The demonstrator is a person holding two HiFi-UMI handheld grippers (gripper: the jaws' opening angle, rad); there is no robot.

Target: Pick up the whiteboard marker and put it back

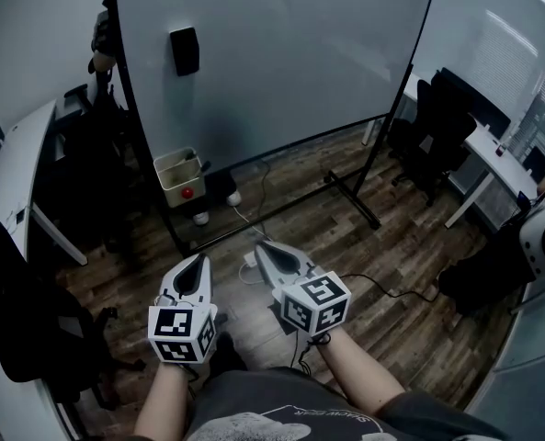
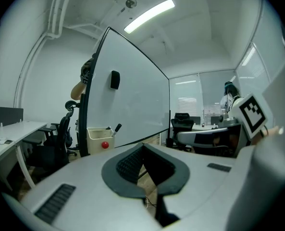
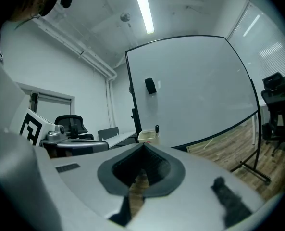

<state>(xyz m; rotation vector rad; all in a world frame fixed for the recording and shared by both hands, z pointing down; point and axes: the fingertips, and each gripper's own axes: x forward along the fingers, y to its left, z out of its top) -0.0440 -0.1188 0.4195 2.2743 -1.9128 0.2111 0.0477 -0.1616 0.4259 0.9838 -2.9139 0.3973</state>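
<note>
Two grippers, one marker, one whiteboard

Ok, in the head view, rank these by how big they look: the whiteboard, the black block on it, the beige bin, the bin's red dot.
1. whiteboard, by far the largest
2. beige bin, slightly bigger than the block
3. black block
4. red dot, smallest

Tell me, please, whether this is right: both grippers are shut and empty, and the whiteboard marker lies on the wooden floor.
Not quite: the whiteboard marker stands in the cream holder by the whiteboard, not on the floor, as the left gripper view shows. The left gripper and right gripper are indeed shut and empty.
</note>
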